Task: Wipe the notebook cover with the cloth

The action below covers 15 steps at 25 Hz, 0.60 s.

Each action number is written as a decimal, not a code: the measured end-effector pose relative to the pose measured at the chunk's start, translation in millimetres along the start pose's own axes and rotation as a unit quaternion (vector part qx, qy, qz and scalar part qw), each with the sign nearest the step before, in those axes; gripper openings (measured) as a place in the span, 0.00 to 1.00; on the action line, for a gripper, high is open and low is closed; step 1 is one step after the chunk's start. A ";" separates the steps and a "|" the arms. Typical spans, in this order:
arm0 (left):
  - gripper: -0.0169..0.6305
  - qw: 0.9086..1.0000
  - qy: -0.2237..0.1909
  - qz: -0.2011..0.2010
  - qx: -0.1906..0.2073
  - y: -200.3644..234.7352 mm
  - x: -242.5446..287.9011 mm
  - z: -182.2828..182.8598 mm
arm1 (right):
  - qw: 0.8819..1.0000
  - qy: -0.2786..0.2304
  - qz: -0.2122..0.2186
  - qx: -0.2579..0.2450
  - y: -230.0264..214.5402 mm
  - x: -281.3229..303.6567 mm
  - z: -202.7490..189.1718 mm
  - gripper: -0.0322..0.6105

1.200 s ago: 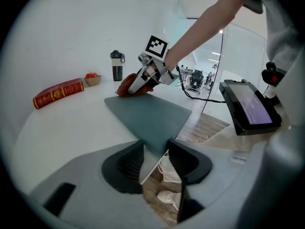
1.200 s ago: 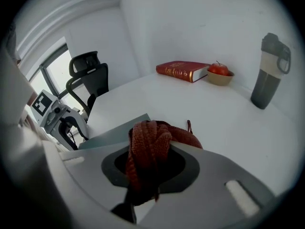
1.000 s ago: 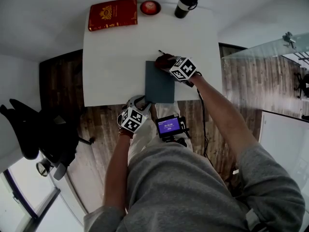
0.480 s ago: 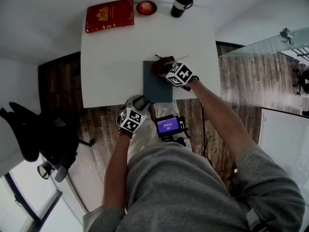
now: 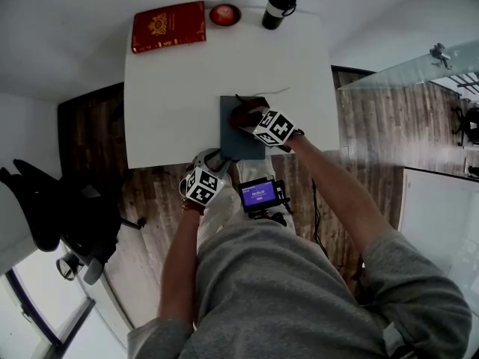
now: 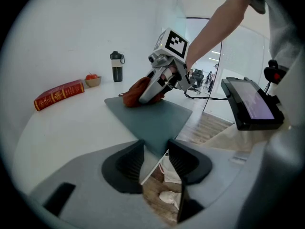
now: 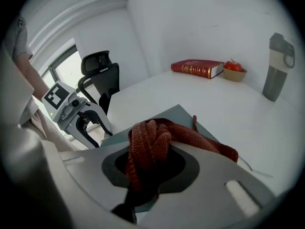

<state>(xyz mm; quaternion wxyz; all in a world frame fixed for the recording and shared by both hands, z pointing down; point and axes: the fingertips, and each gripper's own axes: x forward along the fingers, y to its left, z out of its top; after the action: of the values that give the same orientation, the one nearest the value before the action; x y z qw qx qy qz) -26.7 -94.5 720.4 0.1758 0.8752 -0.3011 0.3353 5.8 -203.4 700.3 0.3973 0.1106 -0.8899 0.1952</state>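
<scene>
**A:** Where's the notebook?

**B:** Grey-blue notebook, shut, lies flat at the near edge of the white bench, approx. mid-way along it.

**A:** And the cloth?

**B:** Rust-red cloth is bunched up on the cover, at the notebook's far end. The right tool is clamped on it, w/ fabric bulging out between the jaws. One loose end trails across the cover toward the bench's far edge.

**A:** Left tool?

**B:** Left tool sits at the bench's near edge, just beside the notebook's near left corner. Jaws apart, nothing pinched. The bench edge & wood floor show thru the gap.

**A:** Anything else on the bench?

**B:** Three things along the far edge. A red book w/ gold print is at the far left corner. A small bowl w/ red fruit is next to it. A dark lidded bottle stands further right. All are well apart from the notebook.
</scene>
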 end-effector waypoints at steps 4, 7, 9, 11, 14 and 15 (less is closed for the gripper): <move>0.27 1.000 -0.001 0.002 0.003 0.0 0.0 0.6 | 1.000 0.003 0.007 -0.004 13.4 0.7 -3.4 0.18; 0.27 1.000 0.000 0.001 0.001 0.0 0.7 0.4 | 1.000 0.002 0.015 -0.007 25.2 2.3 -6.7 0.18; 0.27 1.000 0.000 0.001 0.001 0.2 0.4 0.2 | 1.000 0.002 0.018 -0.010 33.6 3.4 -8.7 0.18; 0.27 1.000 0.000 0.000 0.001 0.0 0.4 0.3 | 1.000 0.001 0.018 -0.012 40.1 4.2 -10.7 0.18; 0.27 1.000 0.000 0.001 0.002 0.4 0.1 -0.5 | 1.000 0.002 0.021 -0.014 47.8 6.1 -12.5 0.18; 0.27 1.000 0.000 0.001 0.002 0.7 -0.2 -0.5 | 1.000 0.003 0.023 -0.015 50.7 6.7 -13.0 0.18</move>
<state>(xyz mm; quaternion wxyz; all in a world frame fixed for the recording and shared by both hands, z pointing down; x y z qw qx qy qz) -27.5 -94.6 720.7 0.1740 0.8750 -0.3017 0.3364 -7.8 -152.5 700.1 0.3971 0.0832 -0.8938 0.1909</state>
